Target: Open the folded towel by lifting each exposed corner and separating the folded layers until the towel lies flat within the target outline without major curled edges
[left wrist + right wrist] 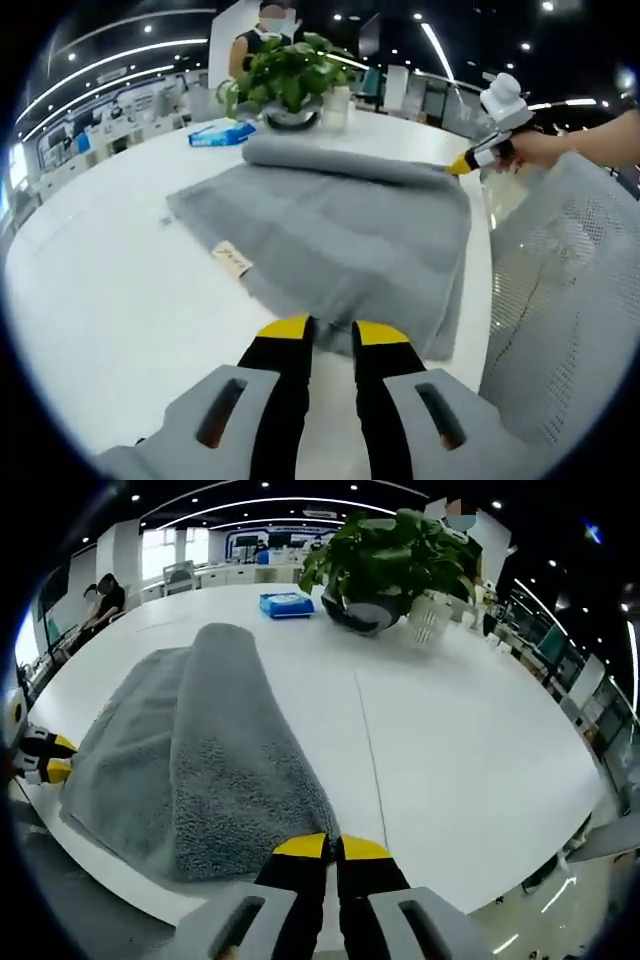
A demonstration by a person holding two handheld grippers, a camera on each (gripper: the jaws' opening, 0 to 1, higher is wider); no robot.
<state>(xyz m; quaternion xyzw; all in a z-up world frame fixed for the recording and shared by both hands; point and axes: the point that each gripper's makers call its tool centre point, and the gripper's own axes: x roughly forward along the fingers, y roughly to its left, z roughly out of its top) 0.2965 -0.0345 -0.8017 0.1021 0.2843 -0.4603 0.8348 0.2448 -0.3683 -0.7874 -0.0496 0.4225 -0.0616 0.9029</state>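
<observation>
- Left tongs (322, 328): my yellow-tipped jaws stand narrow at the near edge of the grey towel (330, 235); whether they pinch cloth, I cannot tell.
- Right tongs (331, 846): jaws nearly together at the towel's rolled end; grip likewise unclear.
- Towel lies on the white table (100, 300), its far edge rolled over.
- Potted plant (385, 565) and blue packet (285, 603) stand beyond the towel.

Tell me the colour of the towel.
Grey; the towel shows best in the left gripper view.
</observation>
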